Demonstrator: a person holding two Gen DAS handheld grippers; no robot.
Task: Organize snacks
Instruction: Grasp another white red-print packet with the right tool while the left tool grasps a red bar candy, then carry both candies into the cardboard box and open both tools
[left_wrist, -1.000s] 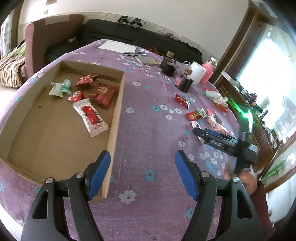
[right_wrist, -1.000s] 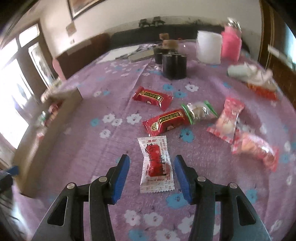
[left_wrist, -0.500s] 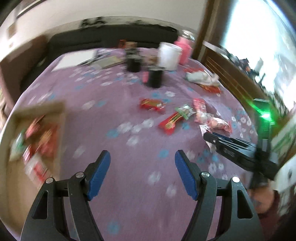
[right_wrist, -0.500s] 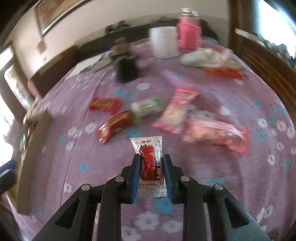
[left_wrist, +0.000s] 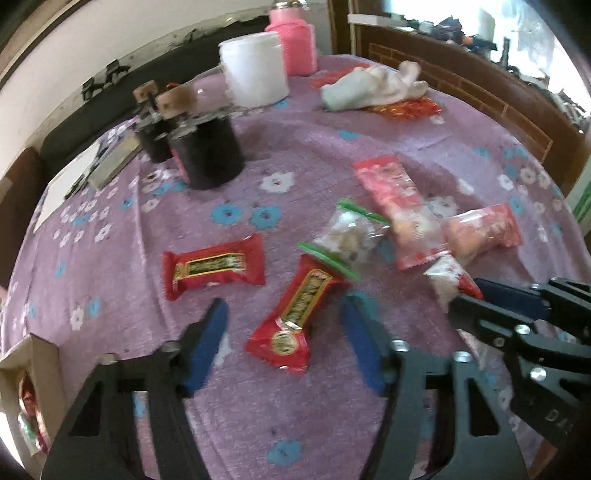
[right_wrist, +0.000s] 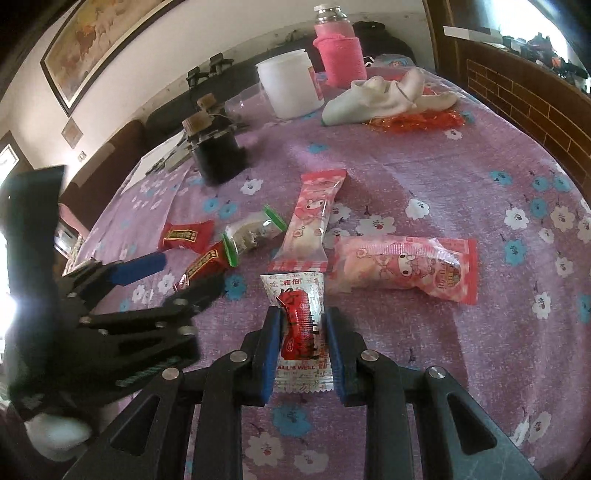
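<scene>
My right gripper (right_wrist: 301, 325) is shut on a white packet with a red snack inside (right_wrist: 300, 325), low over the purple flowered tablecloth; the packet also shows in the left wrist view (left_wrist: 448, 282). My left gripper (left_wrist: 284, 325) is open, its blue fingers on either side of a red snack bar (left_wrist: 295, 321). A second red bar (left_wrist: 214, 266), a green-edged clear packet (left_wrist: 349, 236) and two pink packets (left_wrist: 399, 206) (left_wrist: 480, 232) lie beyond. The left gripper shows in the right wrist view (right_wrist: 166, 277).
A cardboard box (left_wrist: 33, 369) with snacks stands at the left edge. Two black jars (left_wrist: 207, 151), a white tub (left_wrist: 255, 70), a pink bottle (left_wrist: 295, 40), a white cloth (left_wrist: 369, 88) and papers (left_wrist: 74, 173) stand at the back. A wooden wall (left_wrist: 480, 85) is on the right.
My right gripper closed on the white and red packet. My left gripper swung from the cardboard box to the right and came down around the red snack bar.
</scene>
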